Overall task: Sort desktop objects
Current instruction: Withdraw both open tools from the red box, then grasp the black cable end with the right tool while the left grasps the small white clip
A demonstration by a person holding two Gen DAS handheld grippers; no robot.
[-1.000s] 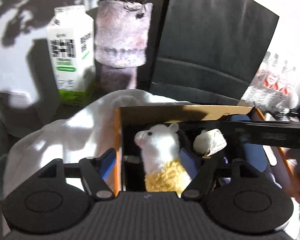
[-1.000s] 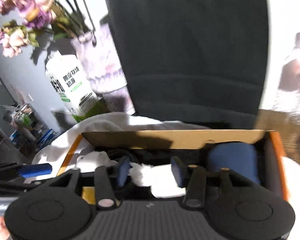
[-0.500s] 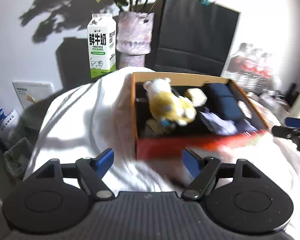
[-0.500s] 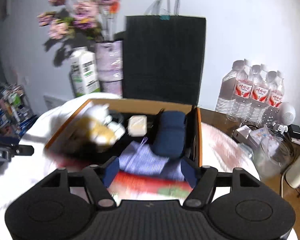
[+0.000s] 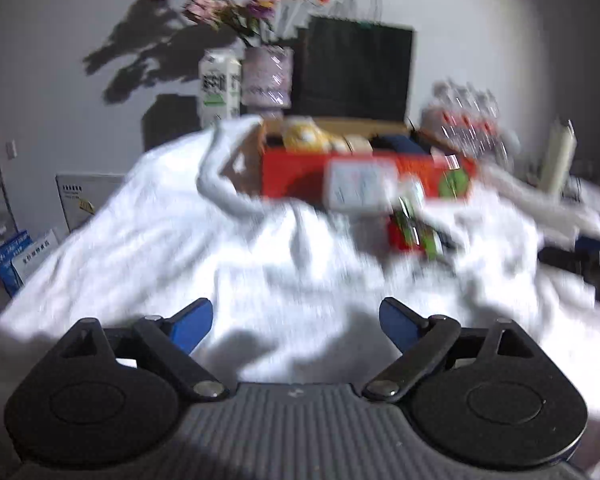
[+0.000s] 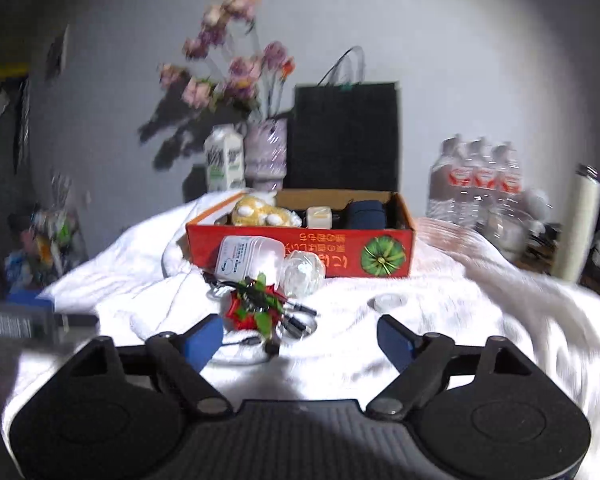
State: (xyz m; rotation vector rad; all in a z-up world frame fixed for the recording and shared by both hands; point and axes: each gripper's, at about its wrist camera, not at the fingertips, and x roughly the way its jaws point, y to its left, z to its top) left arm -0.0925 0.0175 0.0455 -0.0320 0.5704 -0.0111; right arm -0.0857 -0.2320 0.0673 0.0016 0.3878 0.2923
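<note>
A red cardboard box [image 6: 340,250] [image 5: 296,176] stands on a white cloth [image 6: 440,320] and holds a yellow plush toy [image 6: 260,210], a small cream cube [image 6: 319,216] and a dark blue pouch [image 6: 365,213]. In front of it lie a white packet [image 6: 250,258], a clear crinkled ball [image 6: 303,271], a red and green ornament [image 6: 252,308] with black cables, and a small clear lid [image 6: 387,301]. My left gripper [image 5: 296,320] and right gripper [image 6: 300,338] hover well back over the cloth, jaws opening wide, nothing between them.
Behind the box stand a milk carton [image 6: 225,164], a vase of pink flowers [image 6: 266,152] and a black paper bag [image 6: 346,136]. Water bottles [image 6: 476,180] and a white flask [image 6: 578,224] are at the right. Clutter sits at the left below the cloth's edge.
Both grippers have pulled far back from inside the box to over the front of the cloth, and both have opened wider. The plush toy stays in the box.
</note>
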